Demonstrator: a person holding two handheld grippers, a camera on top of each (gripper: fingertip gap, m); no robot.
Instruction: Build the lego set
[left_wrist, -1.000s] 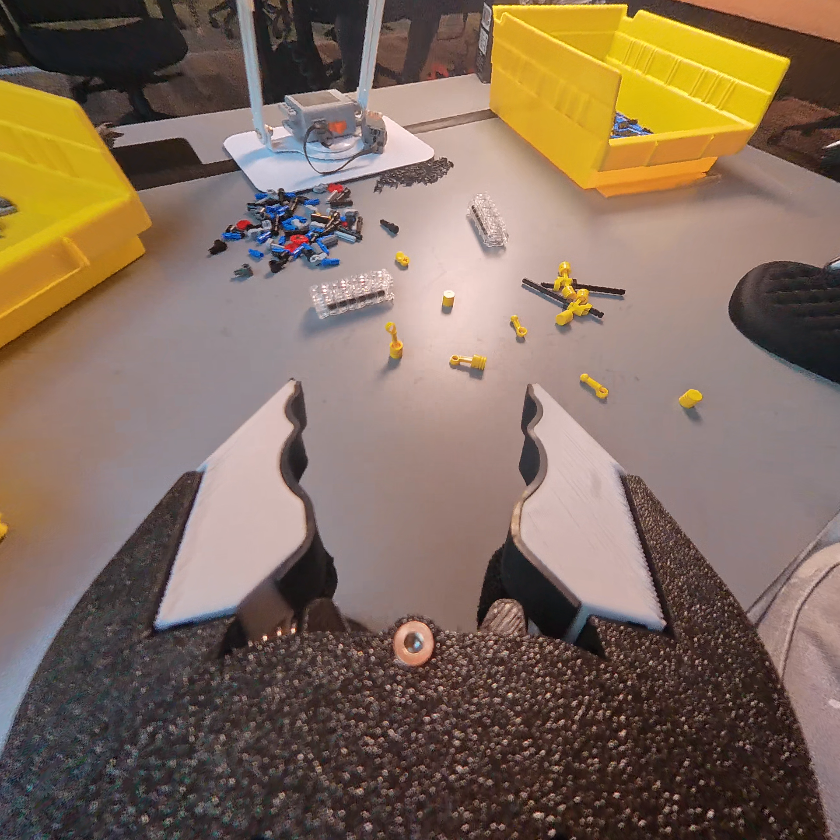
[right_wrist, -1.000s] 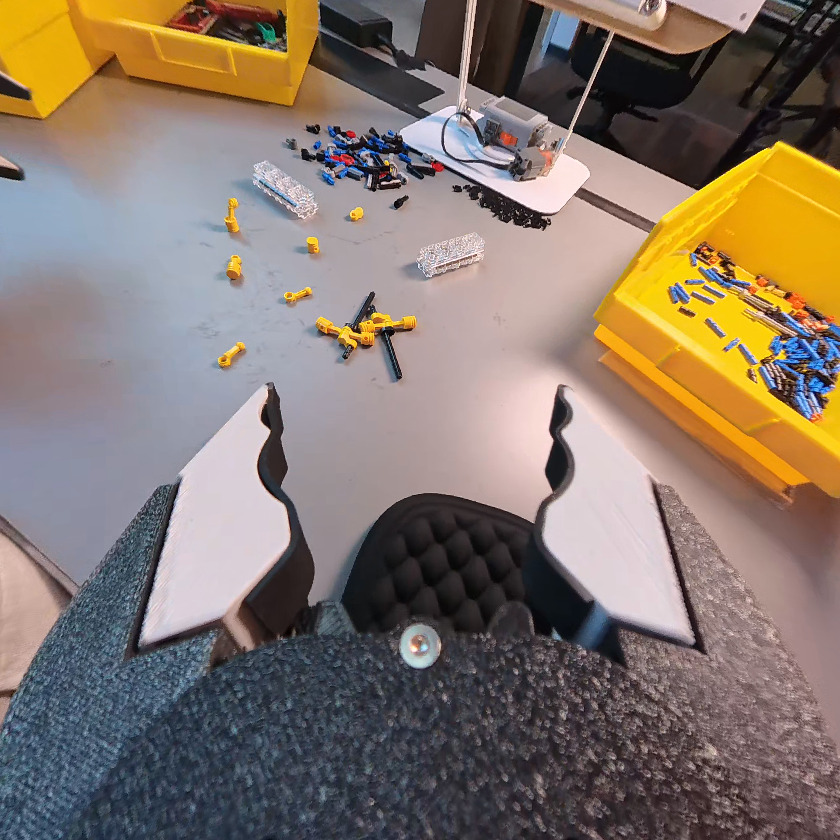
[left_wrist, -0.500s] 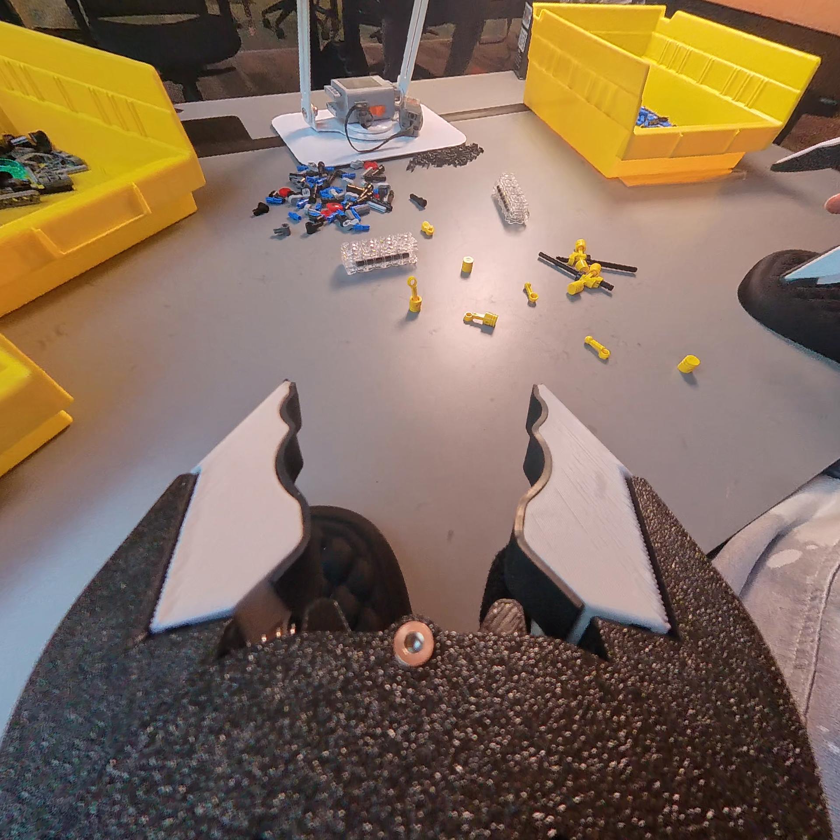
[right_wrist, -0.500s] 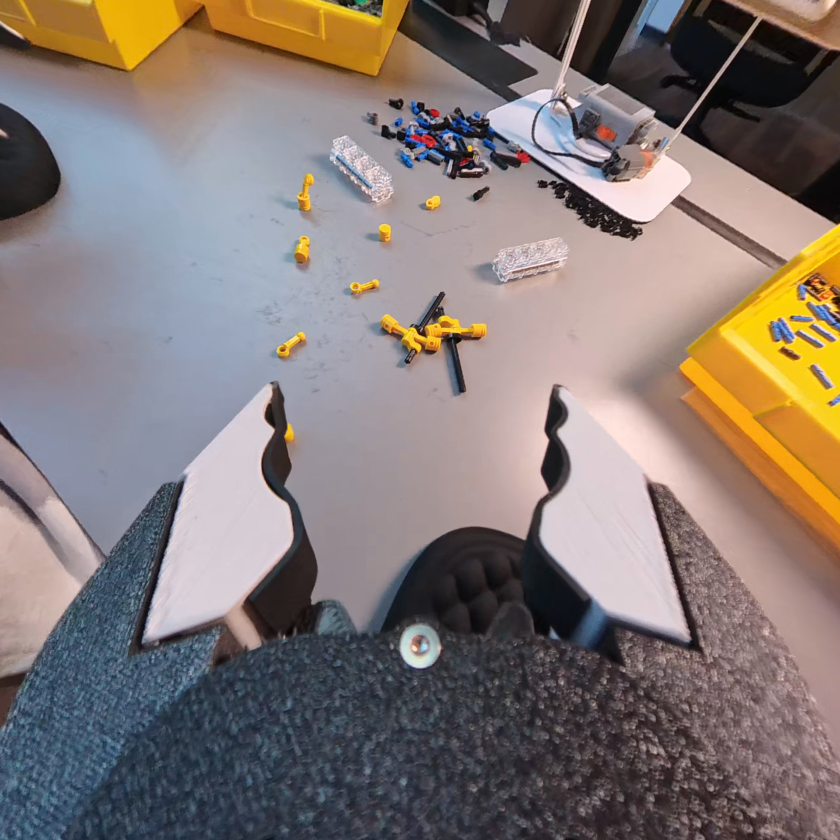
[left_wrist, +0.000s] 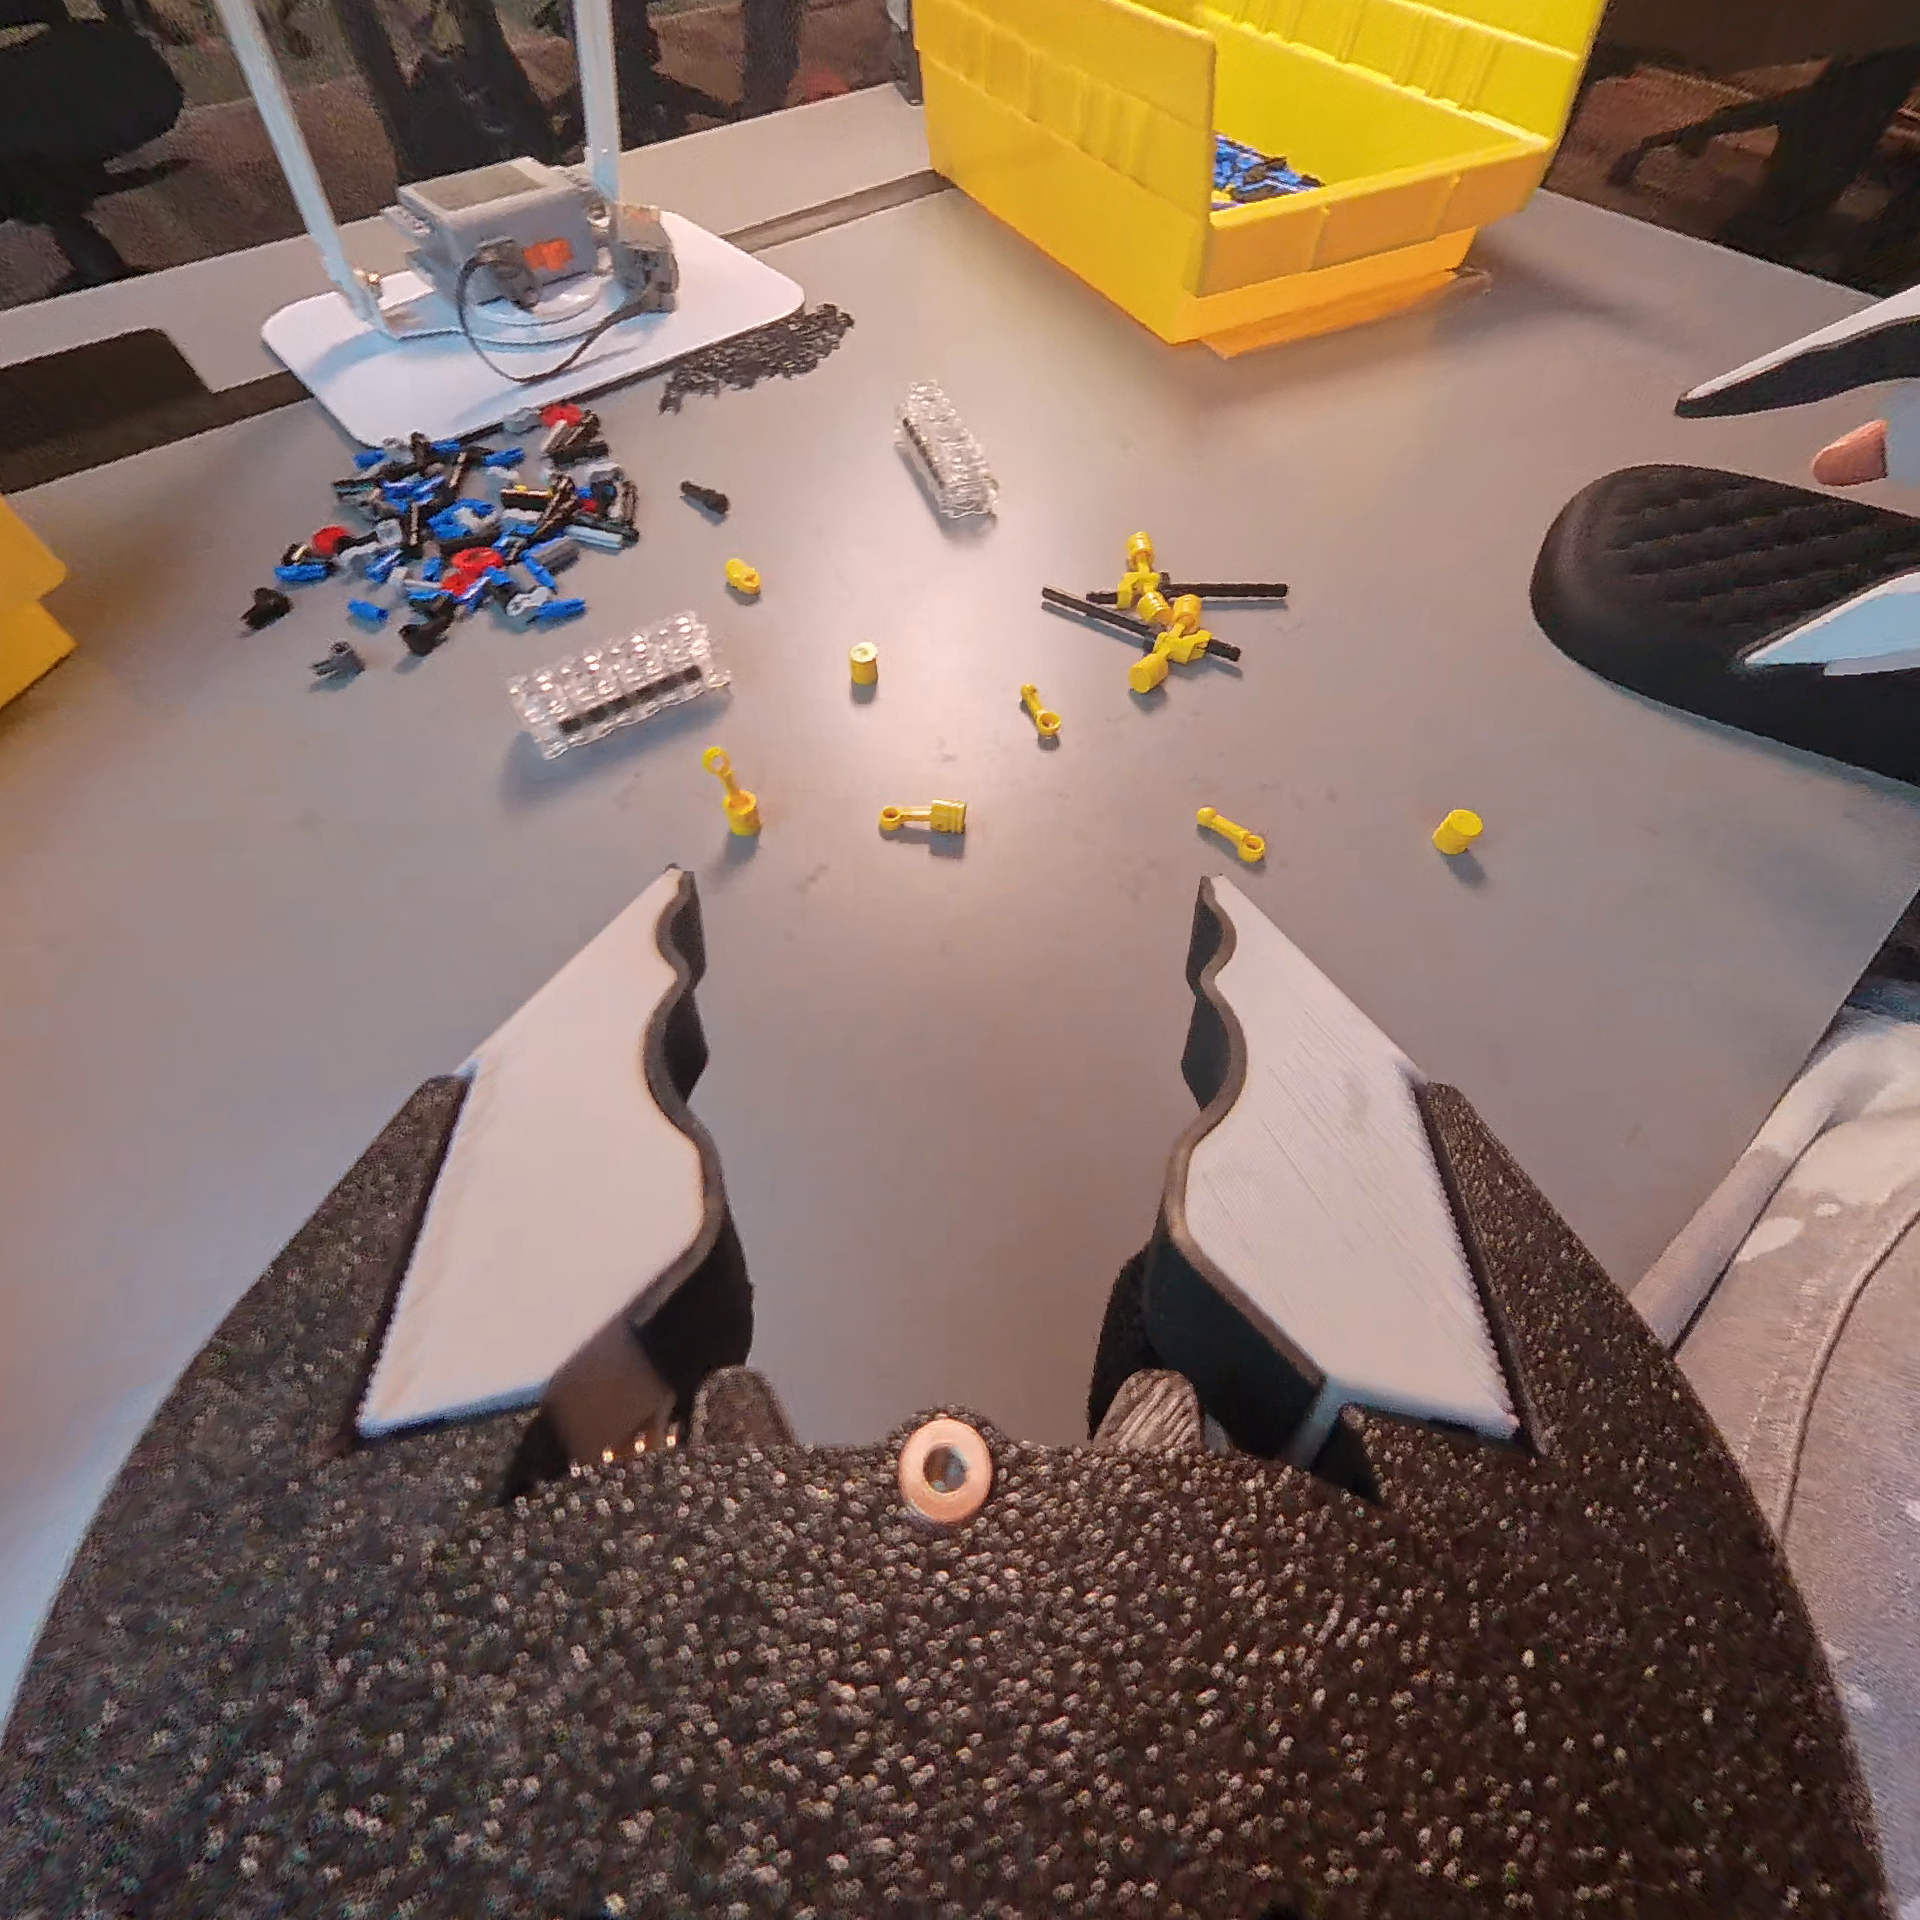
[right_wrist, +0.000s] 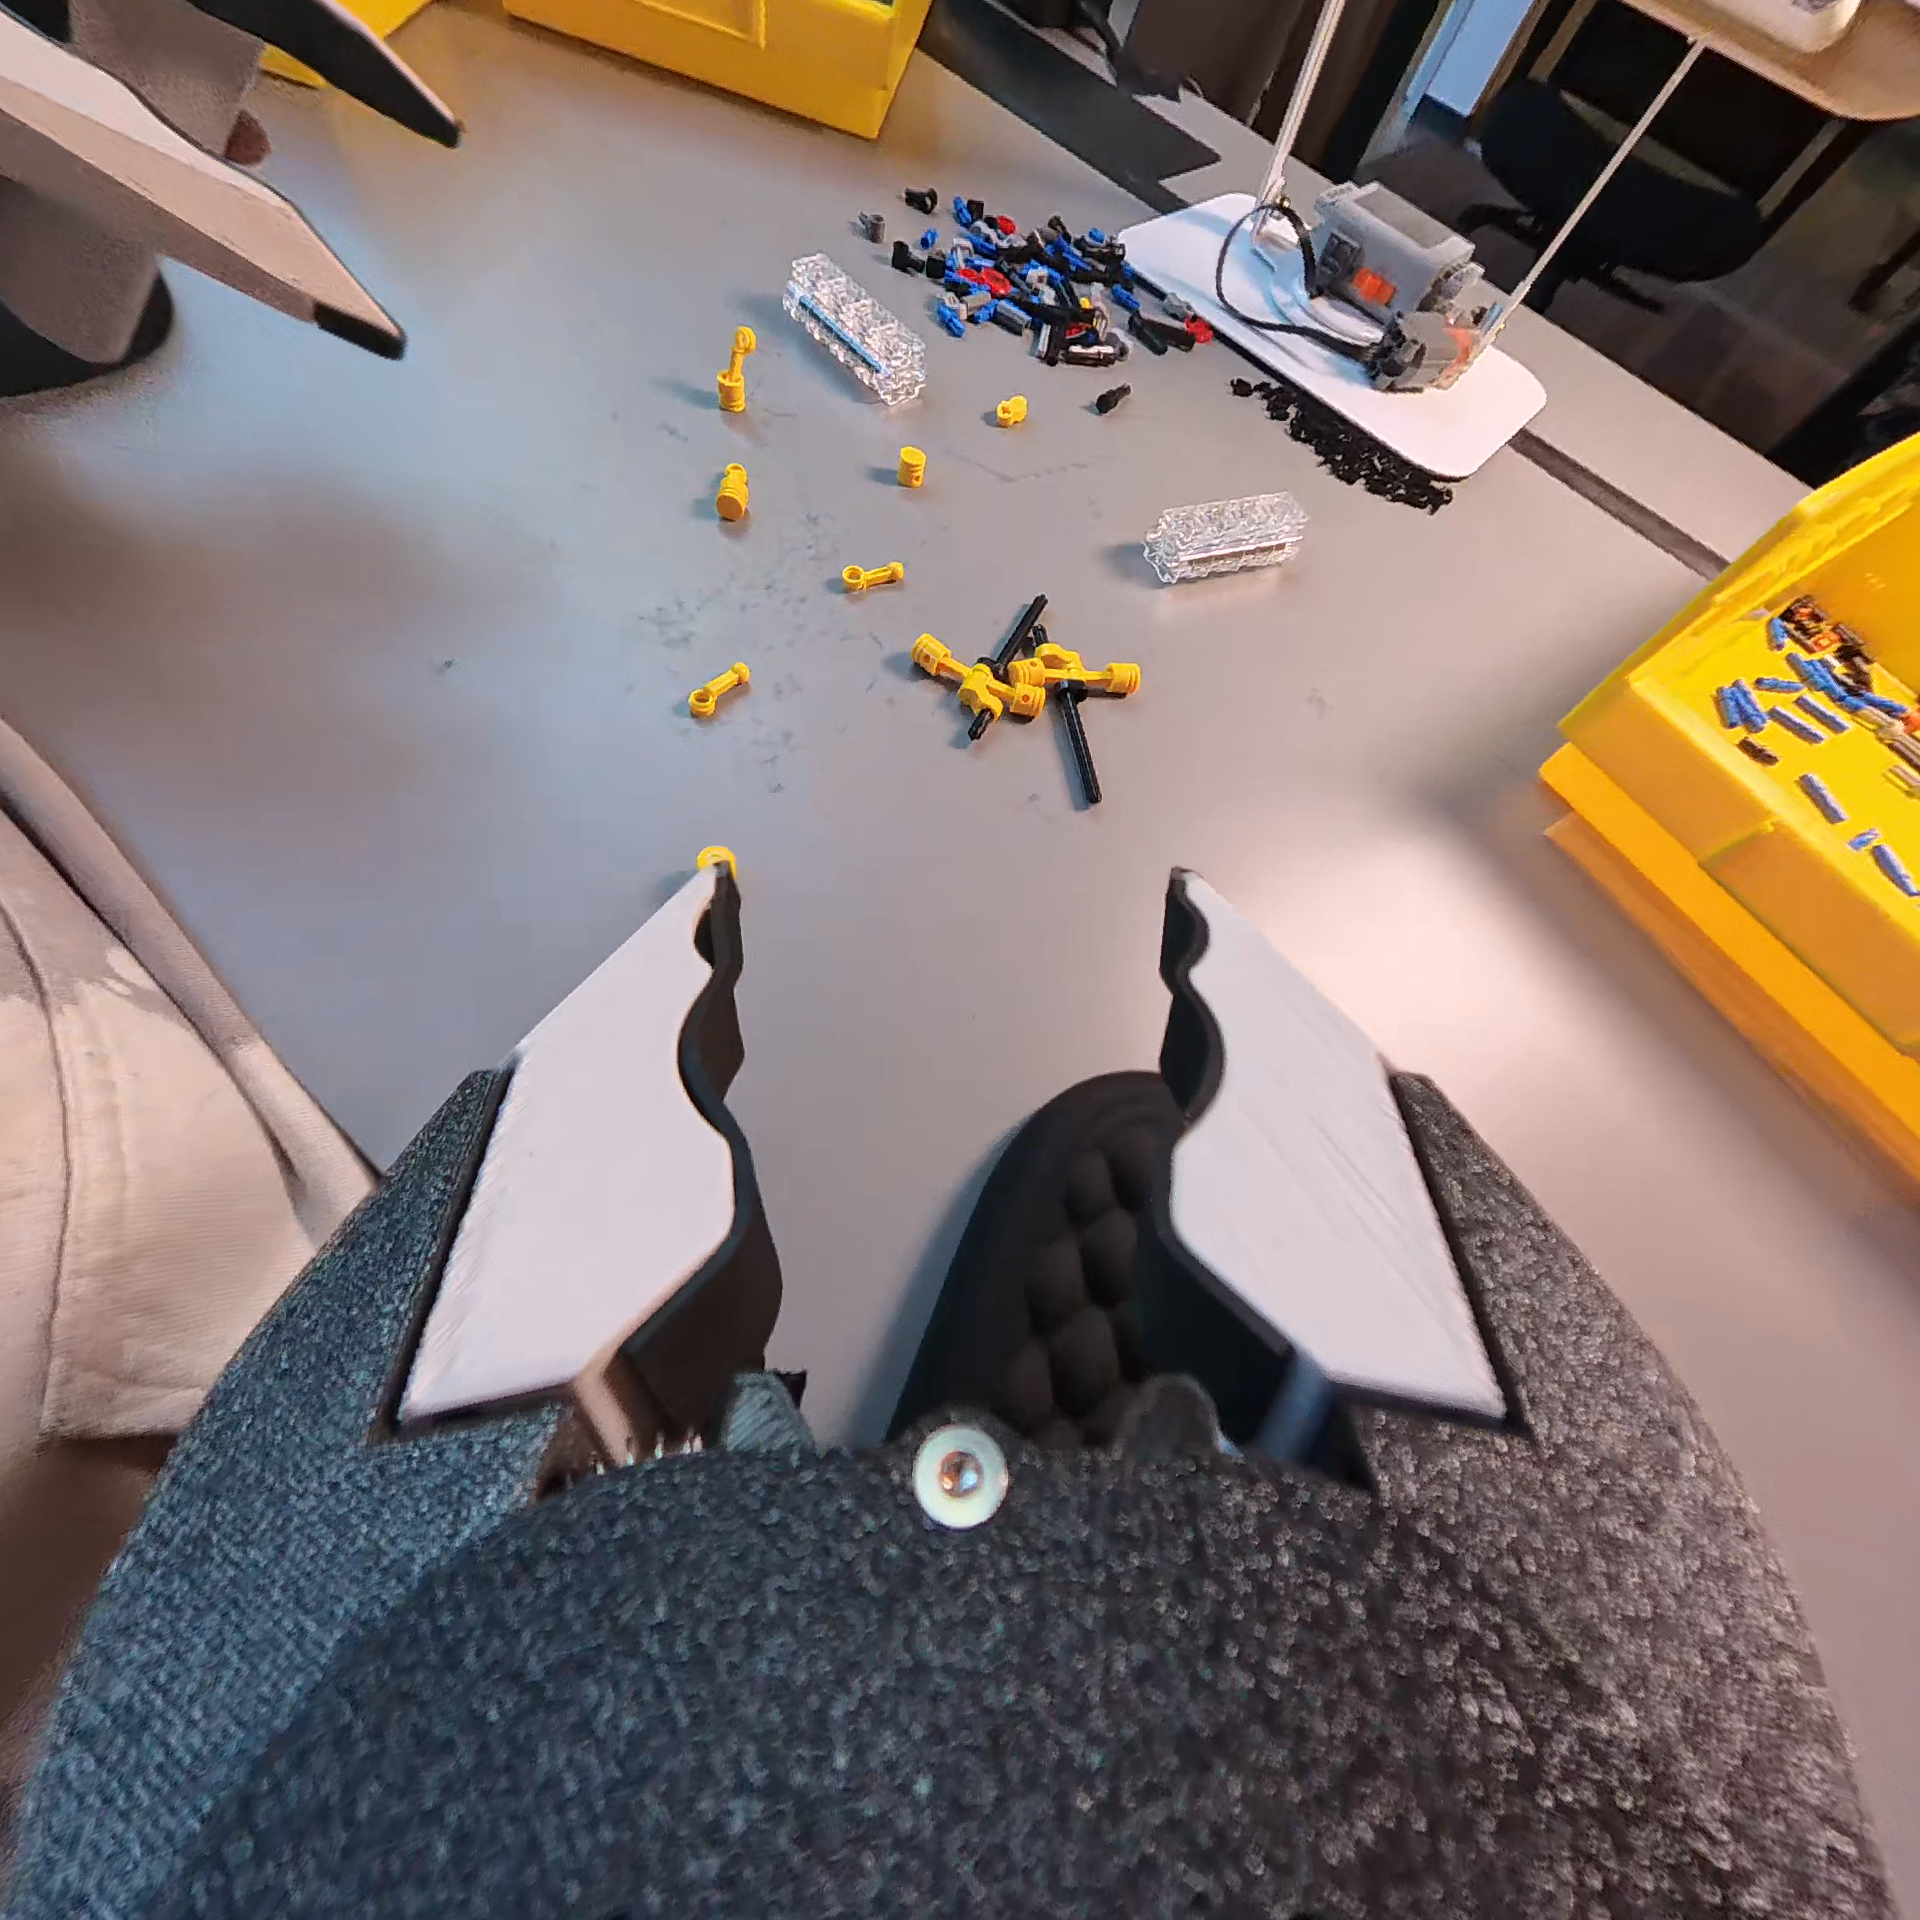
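Yellow piston-shaped pieces (left_wrist: 940, 817) lie scattered over the grey worktop (left_wrist: 260, 935), apart from one another, just ahead of both grippers. The left gripper (left_wrist: 940, 894) hangs above bare worktop with its jaws spread wide and nothing between them; nearest to it are an upright yellow piece (left_wrist: 738, 802) and the one lying on its side beside it. The right gripper (right_wrist: 940, 883) also has its jaws wide apart and empty. A small yellow cylinder (right_wrist: 716, 859) peeps out at the tip of its left finger; whether they touch I cannot tell. A black quilted pad (right_wrist: 1081, 1226) lies on the worktop under the right gripper's jaws.

Farther off lies a tangle of yellow pieces on black axles (right_wrist: 1023, 675), two clear bricks (left_wrist: 618, 694) (left_wrist: 948, 457), a heap of blue, black and red pins (left_wrist: 457, 530), and a grey motor unit (left_wrist: 520, 234) on a white base plate. A yellow bin (left_wrist: 1340, 229) holding blue pins stands at the right.

What could go wrong, as I judge it: these pieces are small, light and round, so a jaw tip brushing one would likely send it rolling, the cylinder at the right gripper's finger first. The upright piece would tip at a slight nudge. The wide jaws could also catch a neighbour, and the tangled axles might drag along together if one is pulled.
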